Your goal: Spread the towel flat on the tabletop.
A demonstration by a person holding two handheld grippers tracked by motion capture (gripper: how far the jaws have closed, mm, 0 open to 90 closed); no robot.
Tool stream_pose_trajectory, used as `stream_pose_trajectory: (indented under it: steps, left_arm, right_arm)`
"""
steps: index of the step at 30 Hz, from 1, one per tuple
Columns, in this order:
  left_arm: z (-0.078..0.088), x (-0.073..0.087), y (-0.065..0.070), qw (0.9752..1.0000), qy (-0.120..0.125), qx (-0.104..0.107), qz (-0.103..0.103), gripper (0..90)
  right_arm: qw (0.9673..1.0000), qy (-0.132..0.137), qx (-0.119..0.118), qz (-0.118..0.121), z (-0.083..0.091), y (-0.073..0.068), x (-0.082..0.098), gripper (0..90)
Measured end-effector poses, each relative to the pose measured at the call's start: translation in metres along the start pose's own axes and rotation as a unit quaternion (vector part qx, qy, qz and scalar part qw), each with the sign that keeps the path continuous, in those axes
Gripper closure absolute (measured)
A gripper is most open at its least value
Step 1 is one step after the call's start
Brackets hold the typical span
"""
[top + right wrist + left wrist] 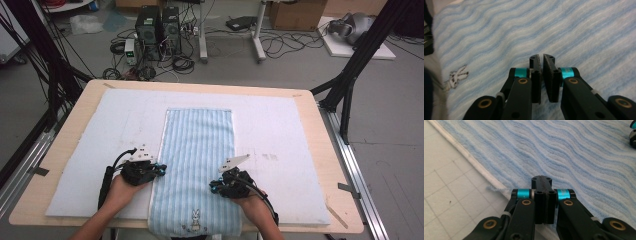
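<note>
Right now your left gripper sits at the left long edge of the blue striped towel, and its jaws are pressed fully together; in the left gripper view they rest over the towel's white hem with no cloth visibly caught between them. Your right gripper is over the towel's right half, nearer your end, and its jaws stand almost together with a thin gap between the pads, holding nothing. The towel lies flat and lengthwise down the middle of the white mat that covers the wooden counter. Its near end reaches the counter's front edge, and the small rabbit motif lies at that end, between your two hands. The two grippers are well apart, one on each side of the towel.
</note>
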State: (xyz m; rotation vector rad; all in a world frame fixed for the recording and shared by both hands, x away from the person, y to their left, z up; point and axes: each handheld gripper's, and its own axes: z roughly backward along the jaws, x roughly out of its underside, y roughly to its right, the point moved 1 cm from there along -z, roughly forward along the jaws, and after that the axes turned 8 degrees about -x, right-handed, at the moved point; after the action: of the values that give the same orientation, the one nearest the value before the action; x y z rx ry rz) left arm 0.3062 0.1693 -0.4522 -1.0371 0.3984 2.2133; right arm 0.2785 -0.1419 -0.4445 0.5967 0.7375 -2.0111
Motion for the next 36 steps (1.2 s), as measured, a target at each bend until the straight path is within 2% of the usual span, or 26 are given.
stream_pose_trajectory:
  steps: [2, 4, 6, 7, 8, 9, 10, 11, 12, 13, 15, 19, 21, 22, 24, 25, 26, 28, 31, 33, 34, 36]
  left_arm:
    - [-0.001, -0.002, -0.006, 0.9997, 0.006, -0.016, 0.016, 86.0]
    - [-0.003, -0.006, -0.014, 0.9988, 0.016, -0.032, 0.035, 74.9]
    - [-0.006, -0.012, -0.022, 0.9976, 0.024, -0.046, 0.046, 68.6]
    - [-0.008, -0.016, -0.025, 0.9970, 0.026, -0.056, 0.048, 66.4]
    - [-0.011, -0.019, -0.028, 0.9961, 0.032, -0.061, 0.055, 64.4]
    - [-0.013, -0.021, -0.032, 0.9959, 0.031, -0.068, 0.052, 64.4]
    - [-0.015, -0.023, -0.034, 0.9947, 0.038, -0.074, 0.060, 64.4]
    - [-0.017, -0.024, -0.037, 0.9945, 0.038, -0.074, 0.063, 64.4]
    - [-0.019, -0.026, -0.038, 0.9943, 0.035, -0.075, 0.067, 64.4]
    - [-0.020, -0.026, -0.040, 0.9940, 0.037, -0.078, 0.068, 64.5]
    - [-0.022, -0.028, -0.041, 0.9936, 0.038, -0.077, 0.073, 64.5]
    - [-0.024, -0.029, -0.042, 0.9938, 0.038, -0.074, 0.074, 64.3]
    - [-0.026, -0.028, -0.043, 0.9937, 0.032, -0.079, 0.073, 62.6]
    - [-0.027, -0.028, -0.043, 0.9933, 0.034, -0.079, 0.078, 61.3]
    - [-0.030, -0.029, -0.046, 0.9923, 0.034, -0.085, 0.083, 59.3]
    - [-0.032, -0.030, -0.047, 0.9918, 0.033, -0.086, 0.088, 58.6]
    - [-0.034, -0.032, -0.049, 0.9918, 0.027, -0.087, 0.090, 57.0]
    - [-0.038, -0.035, -0.050, 0.9916, 0.025, -0.086, 0.093, 56.6]
    - [-0.047, -0.040, -0.049, 0.9925, 0.017, -0.082, 0.089, 58.9]
    - [-0.052, -0.041, -0.046, 0.9934, 0.011, -0.085, 0.076, 61.9]
    - [-0.054, -0.041, -0.044, 0.9938, 0.013, -0.093, 0.060, 65.8]
    - [-0.055, -0.042, -0.043, 0.9934, 0.015, -0.096, 0.060, 68.7]
  right_arm:
    - [1.0000, 0.007, 0.003, 0.004, 0.002, 0.001, 0.000, 77.5]
    - [0.9992, 0.034, 0.021, -0.003, 0.008, 0.008, -0.003, 74.6]
    - [0.9952, 0.068, 0.068, -0.020, 0.016, 0.020, -0.006, 71.2]
    - [0.9924, 0.074, 0.094, -0.028, 0.020, 0.028, -0.007, 71.1]
    - [0.9888, 0.075, 0.123, -0.040, 0.022, 0.036, -0.007, 71.7]
    - [0.9865, 0.069, 0.140, -0.049, 0.023, 0.044, -0.007, 71.9]
    - [0.9845, 0.059, 0.155, -0.057, 0.021, 0.050, -0.006, 72.7]
    - [0.9827, 0.042, 0.170, -0.060, 0.019, 0.055, -0.006, 73.1]
    - [0.9821, 0.027, 0.177, -0.058, 0.016, 0.058, -0.004, 74.3]
    - [0.9823, 0.033, 0.175, -0.059, 0.017, 0.059, -0.004, 76.2]
    - [0.9816, 0.027, 0.180, -0.057, 0.018, 0.057, -0.003, 86.7]
    - [0.9769, 0.008, 0.204, -0.063, 0.020, 0.048, -0.001, 87.7]
    - [0.9776, 0.007, 0.202, -0.060, 0.022, 0.045, 0.002, 87.5]
    - [0.9783, 0.007, 0.197, -0.063, 0.024, 0.044, 0.004, 86.5]
    - [0.9793, 0.014, 0.190, -0.070, 0.027, 0.045, 0.005, 76.1]
    - [0.9799, 0.026, 0.182, -0.077, 0.029, 0.046, 0.006, 70.8]
    - [0.9791, 0.044, 0.182, -0.078, 0.031, 0.049, 0.005, 68.2]
    - [0.9756, 0.075, 0.187, -0.086, 0.038, 0.056, 0.003, 66.7]
    - [0.9694, 0.101, 0.202, -0.095, 0.043, 0.074, -0.006, 66.1]
    - [0.9657, 0.110, 0.212, -0.102, 0.043, 0.087, -0.014, 64.8]
    - [0.9649, 0.112, 0.215, -0.100, 0.042, 0.094, -0.018, 63.7]
    - [0.9635, 0.111, 0.223, -0.097, 0.037, 0.107, -0.027, 62.1]
